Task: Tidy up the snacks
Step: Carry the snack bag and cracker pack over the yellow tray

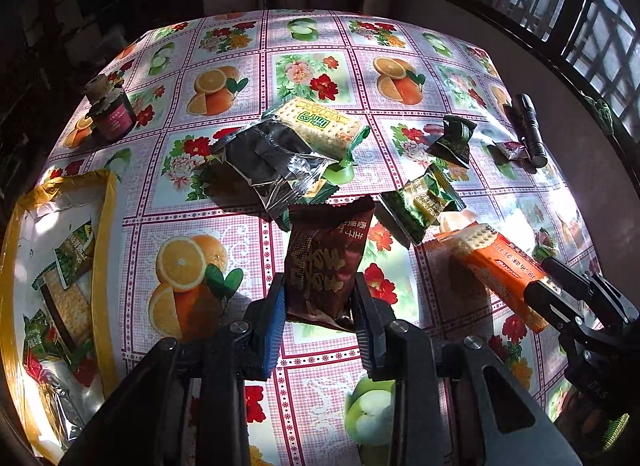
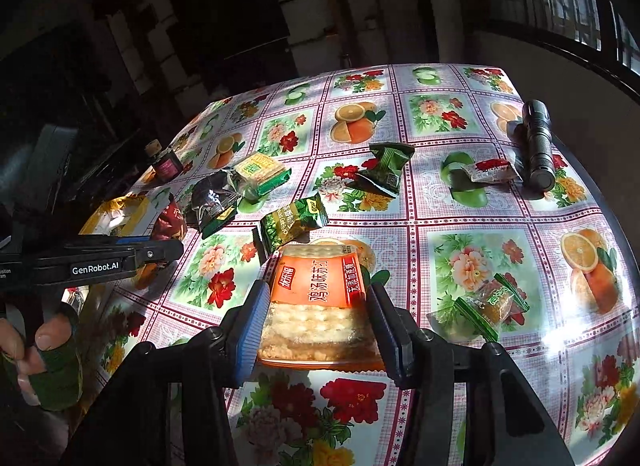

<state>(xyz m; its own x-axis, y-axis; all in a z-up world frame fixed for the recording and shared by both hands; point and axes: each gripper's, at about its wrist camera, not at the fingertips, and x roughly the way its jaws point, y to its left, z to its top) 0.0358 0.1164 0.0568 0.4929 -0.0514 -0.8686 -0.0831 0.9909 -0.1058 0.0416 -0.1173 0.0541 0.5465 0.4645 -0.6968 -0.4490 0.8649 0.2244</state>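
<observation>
My left gripper (image 1: 319,306) is shut on a dark brown snack packet (image 1: 326,262) and holds it above the table. My right gripper (image 2: 316,320) is shut on an orange cracker packet (image 2: 318,298); the packet also shows in the left wrist view (image 1: 496,266). A yellow-rimmed bag (image 1: 60,286) with several snacks inside lies at the left. On the cloth lie a green cracker packet (image 1: 320,125), a dark foil packet (image 1: 272,161), a green biscuit packet (image 1: 424,201) and a dark green wrapper (image 1: 454,139).
A flowered tablecloth (image 1: 224,225) covers the table. A small dark jar (image 1: 112,113) stands at the far left. A black flashlight (image 2: 538,141) and a small red-white packet (image 2: 492,170) lie at the far right. Another small snack (image 2: 490,304) lies at the right.
</observation>
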